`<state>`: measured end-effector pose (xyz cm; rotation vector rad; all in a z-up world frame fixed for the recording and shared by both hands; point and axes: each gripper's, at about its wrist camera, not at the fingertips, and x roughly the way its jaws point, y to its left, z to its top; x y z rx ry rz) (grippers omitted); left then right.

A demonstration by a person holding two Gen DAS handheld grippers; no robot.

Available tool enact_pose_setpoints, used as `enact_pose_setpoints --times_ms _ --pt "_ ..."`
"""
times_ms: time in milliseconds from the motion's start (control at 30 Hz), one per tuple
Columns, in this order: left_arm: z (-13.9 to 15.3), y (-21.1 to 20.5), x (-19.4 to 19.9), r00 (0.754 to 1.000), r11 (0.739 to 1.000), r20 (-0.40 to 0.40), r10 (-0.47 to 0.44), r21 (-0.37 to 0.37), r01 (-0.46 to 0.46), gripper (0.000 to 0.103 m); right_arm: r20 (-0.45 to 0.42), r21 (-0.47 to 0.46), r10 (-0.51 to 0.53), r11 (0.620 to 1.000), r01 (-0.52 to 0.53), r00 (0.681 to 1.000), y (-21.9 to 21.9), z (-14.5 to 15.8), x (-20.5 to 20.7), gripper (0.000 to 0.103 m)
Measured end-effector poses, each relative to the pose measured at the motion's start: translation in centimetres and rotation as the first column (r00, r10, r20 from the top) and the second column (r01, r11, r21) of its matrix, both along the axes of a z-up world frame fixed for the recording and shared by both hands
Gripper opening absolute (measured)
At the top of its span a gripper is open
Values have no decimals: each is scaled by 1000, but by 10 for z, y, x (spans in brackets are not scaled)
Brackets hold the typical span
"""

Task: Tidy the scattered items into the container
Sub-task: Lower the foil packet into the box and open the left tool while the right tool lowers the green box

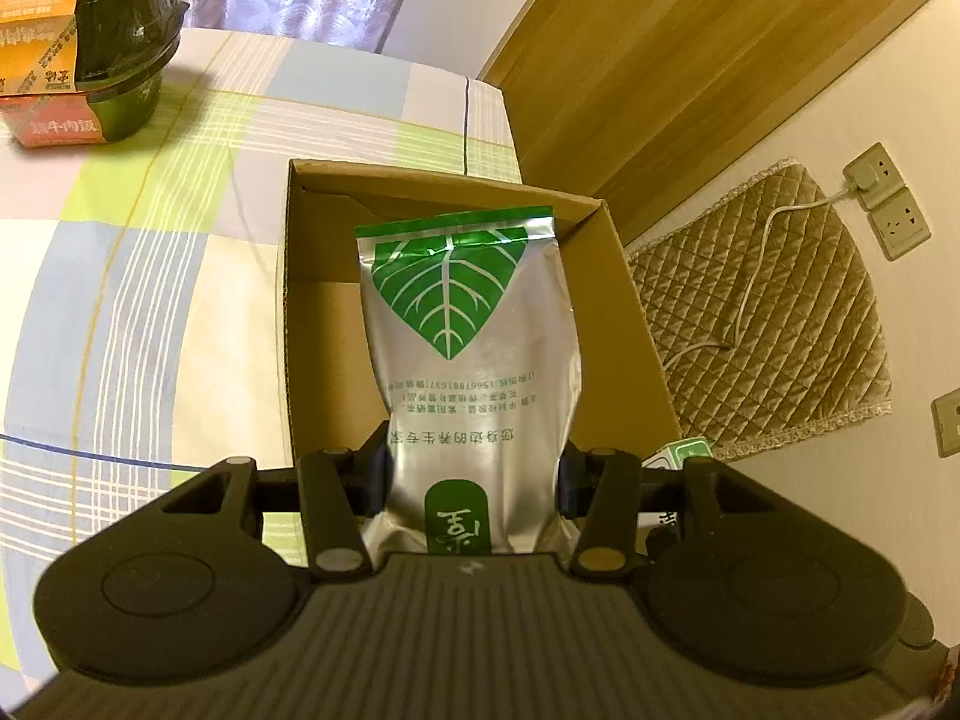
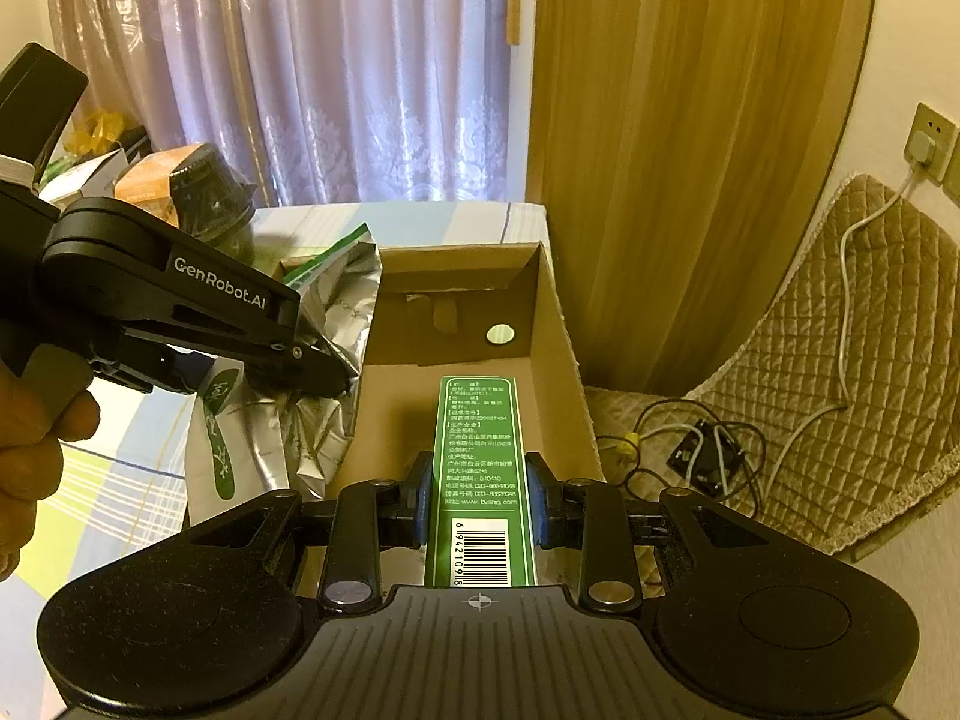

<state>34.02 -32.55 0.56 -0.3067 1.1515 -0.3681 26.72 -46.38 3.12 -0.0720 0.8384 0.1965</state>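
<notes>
My left gripper point(image 1: 474, 468) is shut on a silver pouch point(image 1: 468, 336) printed with a green leaf, held over the open cardboard box point(image 1: 636, 300). In the right wrist view that same left gripper point(image 2: 336, 366) pinches the crumpled silver pouch point(image 2: 336, 312) at the left wall of the cardboard box point(image 2: 558, 336). My right gripper point(image 2: 477, 498) is shut on a narrow green carton point(image 2: 480, 456) with a barcode, pointing into the box above its brown floor. A small green-and-white box point(image 1: 690, 453) peeks out beside the right finger in the left wrist view.
The box sits on a bed with a checked sheet point(image 1: 150, 252). An orange-and-black meal box point(image 1: 78, 48) lies far left. A quilted mat point(image 2: 840, 348) with cables point(image 2: 696, 438) and wall sockets point(image 1: 888, 204) lies to the right. A hand point(image 2: 36, 438) holds the left gripper.
</notes>
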Motion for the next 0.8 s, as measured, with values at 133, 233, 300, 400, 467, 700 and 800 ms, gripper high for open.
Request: enact_pose_setpoints --times_ms 133,233,300,400,467,700,800 --pt "1 1 0 1000 1000 2 4 -6 -4 45 0 0 -1 1000 1 1000 0 0 0 33" --pt "2 0 0 1000 1000 6 -1 0 1 45 0 -1 0 1000 0 1000 0 1 1 33" --pt "2 0 0 1000 1000 5 -6 -3 6 48 0 -1 0 1000 0 1000 1 1 1 33" --pt "5 1 -1 1000 1000 28 4 6 -4 53 0 -1 1 1000 -1 1000 1 1 1 33" --pt "8 2 -1 999 1000 34 4 3 -4 53 0 -2 1 1000 -1 1000 1 1 1 33" --pt "14 5 0 999 1000 45 -2 5 1 53 1 -1 2 1000 -2 1000 1 1 1 33" --pt "15 9 -1 999 1000 44 1 7 -1 53 2 0 4 1000 -4 1000 2 3 1 33"
